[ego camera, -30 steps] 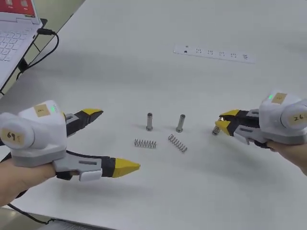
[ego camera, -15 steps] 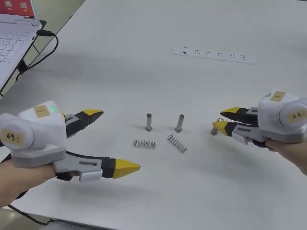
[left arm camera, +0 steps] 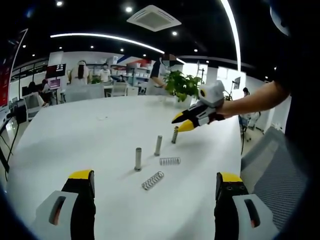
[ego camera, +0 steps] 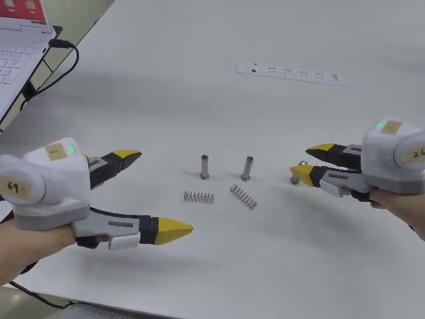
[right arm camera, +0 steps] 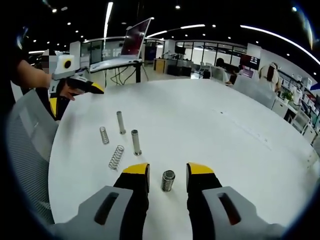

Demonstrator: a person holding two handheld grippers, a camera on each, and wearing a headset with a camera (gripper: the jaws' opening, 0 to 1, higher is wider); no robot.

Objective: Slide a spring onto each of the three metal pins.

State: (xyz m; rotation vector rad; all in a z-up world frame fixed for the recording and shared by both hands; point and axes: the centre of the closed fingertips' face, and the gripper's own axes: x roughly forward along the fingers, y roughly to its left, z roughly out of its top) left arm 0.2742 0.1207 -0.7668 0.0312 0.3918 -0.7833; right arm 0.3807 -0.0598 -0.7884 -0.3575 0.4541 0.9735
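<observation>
Two bare metal pins point(ego camera: 204, 166) point(ego camera: 248, 168) stand upright mid-table, with two loose springs point(ego camera: 199, 197) point(ego camera: 243, 197) lying just in front of them. A third pin point(ego camera: 296, 177) to their right wears a spring. In the right gripper view that sprung pin point(right arm camera: 168, 180) stands between the open fingers of my right gripper point(right arm camera: 168, 170), untouched. In the head view my right gripper point(ego camera: 309, 161) sits just right of it. My left gripper point(ego camera: 151, 193) hovers wide open, left of the pins, holding nothing. The left gripper view shows the bare pins point(left arm camera: 138, 159) point(left arm camera: 158, 145) ahead.
A white power strip point(ego camera: 292, 73) lies at the back of the white table point(ego camera: 199, 106). A laptop point(ego camera: 16, 40) and a black cable point(ego camera: 63, 66) sit at the far left. The table's near edge runs along the bottom left.
My right gripper has opened and drawn back slightly to the right, leaving the spring on the right pin. The left gripper has hardly moved.
</observation>
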